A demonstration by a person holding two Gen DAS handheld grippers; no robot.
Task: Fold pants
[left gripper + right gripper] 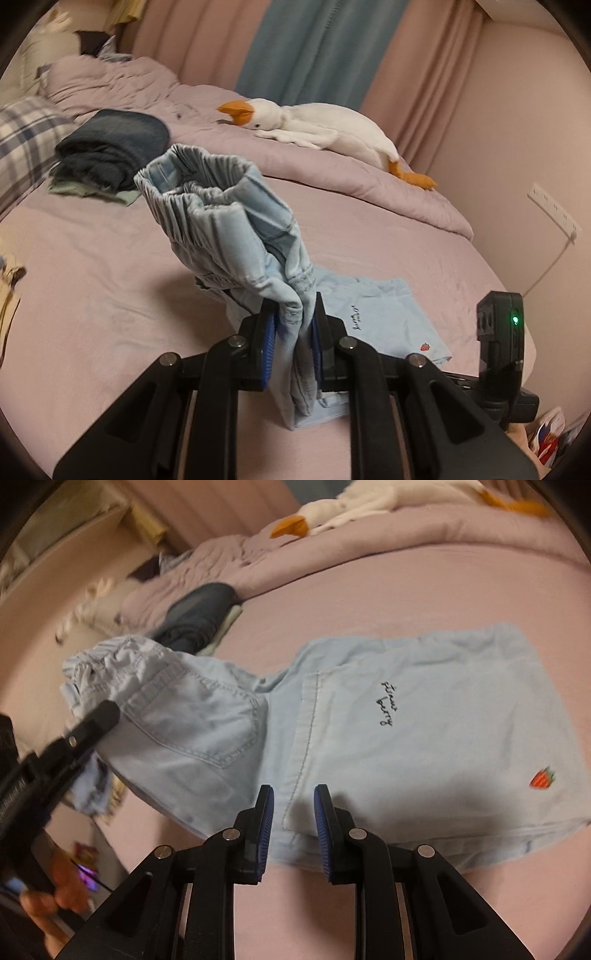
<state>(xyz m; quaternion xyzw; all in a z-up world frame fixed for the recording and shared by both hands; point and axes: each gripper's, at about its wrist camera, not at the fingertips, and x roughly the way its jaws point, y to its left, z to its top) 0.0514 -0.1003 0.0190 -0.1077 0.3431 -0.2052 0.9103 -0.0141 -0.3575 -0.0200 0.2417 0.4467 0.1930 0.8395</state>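
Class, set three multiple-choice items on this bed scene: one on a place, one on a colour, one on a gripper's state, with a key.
1. Where does the toy goose lie?
A on the quilt
B on the floor
C on the dark folded clothes

2. What colour are the pants?
A black
B light blue
C red

3. What is the left gripper doing?
A standing open and bare
B clamping the pants
C holding the goose

Key: 1 A, it lies on the rumpled quilt; 2 B, pale denim; 3 B, fabric is pinched between its fingers.
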